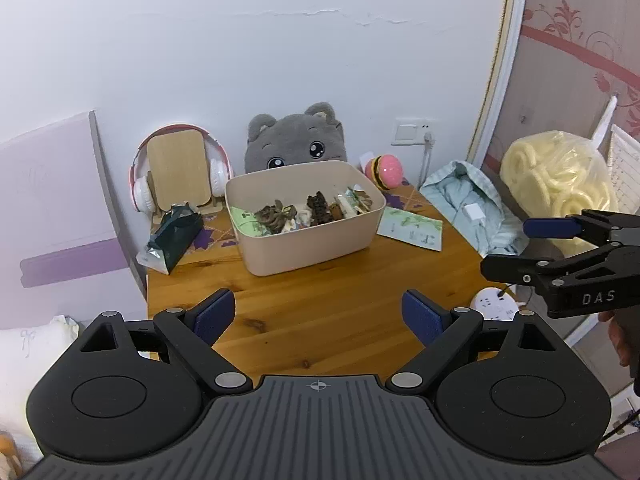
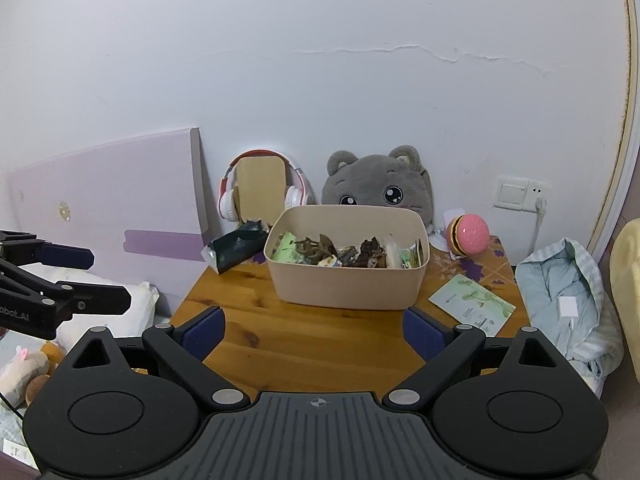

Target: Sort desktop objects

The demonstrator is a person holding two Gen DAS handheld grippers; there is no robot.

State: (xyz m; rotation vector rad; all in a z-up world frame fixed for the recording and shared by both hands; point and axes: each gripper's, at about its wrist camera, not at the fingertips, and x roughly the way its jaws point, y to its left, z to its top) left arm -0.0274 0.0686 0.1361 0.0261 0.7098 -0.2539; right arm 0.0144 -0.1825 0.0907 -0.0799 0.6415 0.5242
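**Clerk:** Item one, far left of the tabletop: what was logged?

**Keeper:** Dark green foil pouch, lying on its side, crumpled, just beside the headphone stand. Judged light, crackly and slippery; best pinched at a flattened end seam, not across the puffed middle.

**Clerk:** Item two?

**Keeper:** Beige bin, centre, already holding a heap of small brown hair clips and sachets. Judged stiff-walled and light enough to nudge; the contents looked tangled and brittle, so any one clip would be taken by its spine.

**Clerk:** Item three, right of the bin?

**Keeper:** Flat white-and-green sachet, lying flush on the wood near the right edge, apart from the bin. Judged thin, limp and hard to get under; a corner overhanging or lifted would be the place to hold, otherwise slide it toward the edge first.

**Clerk:** Further right?

**Keeper:** Pink burger-shaped toy at the back corner, by the wall. Rounded and smooth, so likely to squirt out unless gripped across its widest part.

**Clerk:** And the tools?

**Keeper:** Left gripper hovered over the near tabletop, fingers spread wide, nothing between them. Right gripper likewise, fingers parted and empty, facing the bin.
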